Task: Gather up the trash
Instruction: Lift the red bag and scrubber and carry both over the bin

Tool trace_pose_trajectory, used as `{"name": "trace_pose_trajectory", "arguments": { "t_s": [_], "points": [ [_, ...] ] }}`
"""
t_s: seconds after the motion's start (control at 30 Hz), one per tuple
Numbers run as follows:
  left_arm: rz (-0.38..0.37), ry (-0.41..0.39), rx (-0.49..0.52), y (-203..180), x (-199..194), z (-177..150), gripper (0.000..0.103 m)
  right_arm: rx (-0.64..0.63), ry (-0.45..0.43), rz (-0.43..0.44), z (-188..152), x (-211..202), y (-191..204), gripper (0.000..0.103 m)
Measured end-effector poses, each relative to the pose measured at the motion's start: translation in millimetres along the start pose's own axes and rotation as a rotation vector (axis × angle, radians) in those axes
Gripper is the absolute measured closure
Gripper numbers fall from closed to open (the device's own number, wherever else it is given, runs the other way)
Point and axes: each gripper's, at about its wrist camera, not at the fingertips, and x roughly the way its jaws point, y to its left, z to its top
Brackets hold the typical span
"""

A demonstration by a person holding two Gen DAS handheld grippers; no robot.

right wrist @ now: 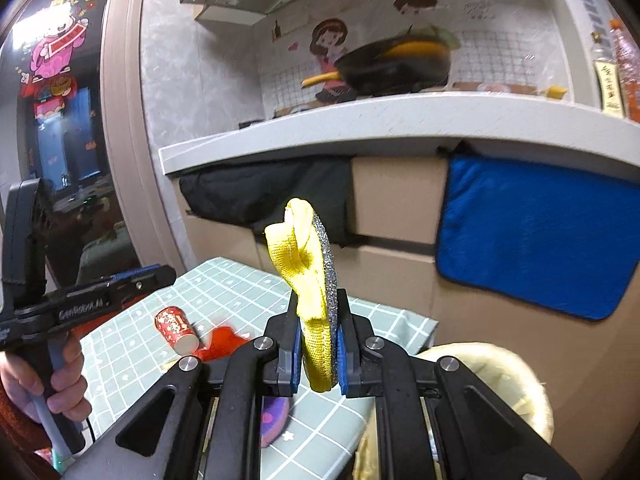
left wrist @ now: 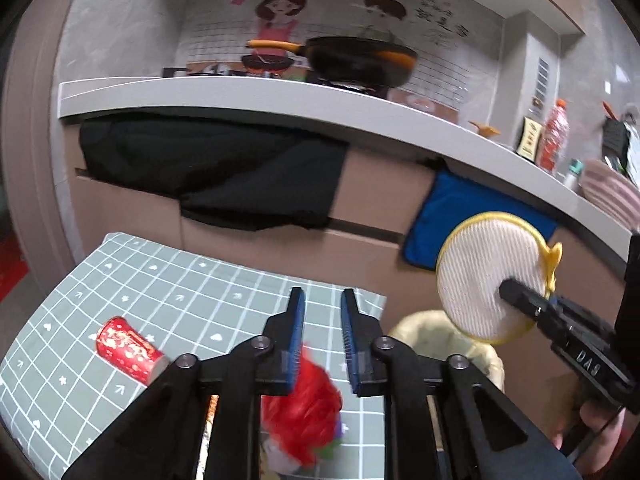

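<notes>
My left gripper (left wrist: 322, 320) hovers over the green checked tablecloth (left wrist: 192, 288), its jaws a narrow gap apart with nothing between them. A red paper cup (left wrist: 128, 350) lies on its side on the cloth to the left. Something crumpled and red (left wrist: 308, 412) lies under the fingers. My right gripper (right wrist: 319, 320) is shut on a round scouring pad (right wrist: 314, 280) with a yellow rim, held upright in the air. In the left wrist view the same pad (left wrist: 488, 276) shows its white face, above a cream basket (left wrist: 436, 334). The right wrist view also shows the cup (right wrist: 176, 326) and the left gripper (right wrist: 158, 276) in a hand.
Behind the table runs a white counter (left wrist: 280, 98) with a black frying pan (left wrist: 360, 60) on a stove. A black cloth (left wrist: 216, 172) and a blue towel (right wrist: 532, 240) hang from its cabinet front. Bottles (left wrist: 554, 136) stand at the counter's right end. The cream basket (right wrist: 504, 376) stands right of the table.
</notes>
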Motion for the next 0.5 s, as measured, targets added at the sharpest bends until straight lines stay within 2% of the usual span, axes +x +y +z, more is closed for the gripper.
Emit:
{"name": "trace_pose_trajectory", "arguments": {
  "t_s": [0.1,0.33,0.4,0.47,0.5],
  "points": [
    [0.010,0.032,-0.004,-2.7,8.4,-6.4,0.087,0.008,-0.004,-0.027,-0.9,-7.4,-7.1,0.091],
    [-0.039,0.144,-0.121,33.8,12.0,-31.1,0.085,0.056,0.044,-0.011,-19.3,-0.4,-21.2,0.090],
    [-0.039,0.158,-0.120,43.4,2.6,-43.5,0.078,0.056,0.061,-0.005,-23.3,3.1,-21.2,0.090],
    [-0.017,0.152,-0.126,53.3,-10.7,-57.9,0.064,0.051,0.076,0.000,-29.9,3.1,-19.6,0.090],
    [-0.001,0.140,-0.131,58.4,-20.6,-68.9,0.062,0.051,0.082,0.004,-32.6,2.8,-19.1,0.090]
  ]
}}
